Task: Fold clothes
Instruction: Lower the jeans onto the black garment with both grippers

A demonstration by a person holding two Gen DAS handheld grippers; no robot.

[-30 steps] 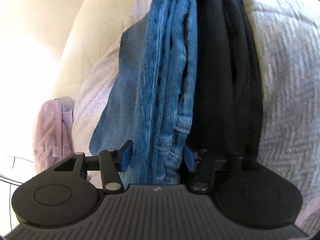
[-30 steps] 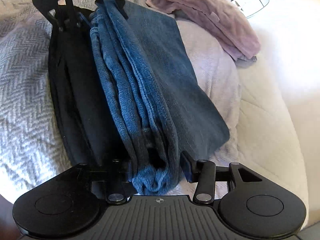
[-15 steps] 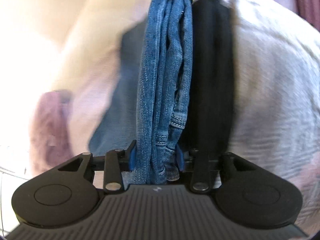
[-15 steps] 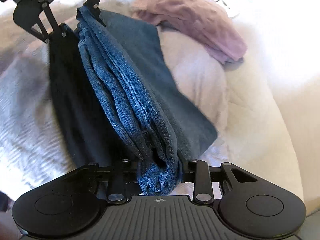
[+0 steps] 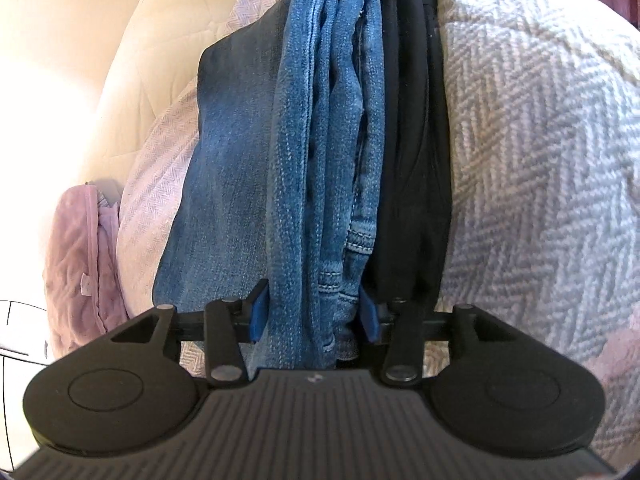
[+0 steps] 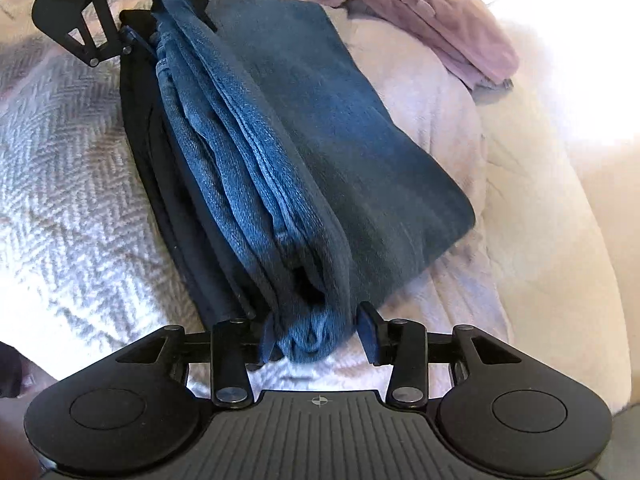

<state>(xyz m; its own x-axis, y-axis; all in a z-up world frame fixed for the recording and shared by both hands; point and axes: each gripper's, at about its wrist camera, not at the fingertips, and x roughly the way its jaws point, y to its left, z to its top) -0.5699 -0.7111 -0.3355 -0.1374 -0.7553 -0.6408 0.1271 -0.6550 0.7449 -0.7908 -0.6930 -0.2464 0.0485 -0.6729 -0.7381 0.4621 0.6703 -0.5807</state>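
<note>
the folded blue jeans (image 5: 320, 184) are held at both ends, one claw at each end. the left gripper (image 5: 314, 314) has its two blue-padded fingers (image 5: 256, 314) closed partway around the thick bundle of denim, pinching the end with the seams and hems. the right gripper (image 6: 318, 330) does the same at the other end, where the rounded fold of the jeans (image 6: 280, 168) sits squeezed between its fingers (image 6: 368, 332). both claws are about as wide as the bundle is thick.

in the right wrist view, the left gripper (image 6: 160, 20) shows at the far end of the jeans, top left.

the jeans sit on top of a folded black garment (image 5: 416, 168), which shows along one side of them (image 6: 168, 184). part of the denim spreads out flat on the other side. i cannot tell if the jeans are lifted or resting on the pile.

under it all is a pale zigzag-patterned blanket (image 5: 540, 160) (image 6: 60, 168) on a cream quilted cushion (image 5: 160, 20) (image 6: 540, 208). a pink garment (image 5: 76, 264) (image 6: 420, 12) lies bunched up near the edge of the blanket, apart from the jeans.
</note>
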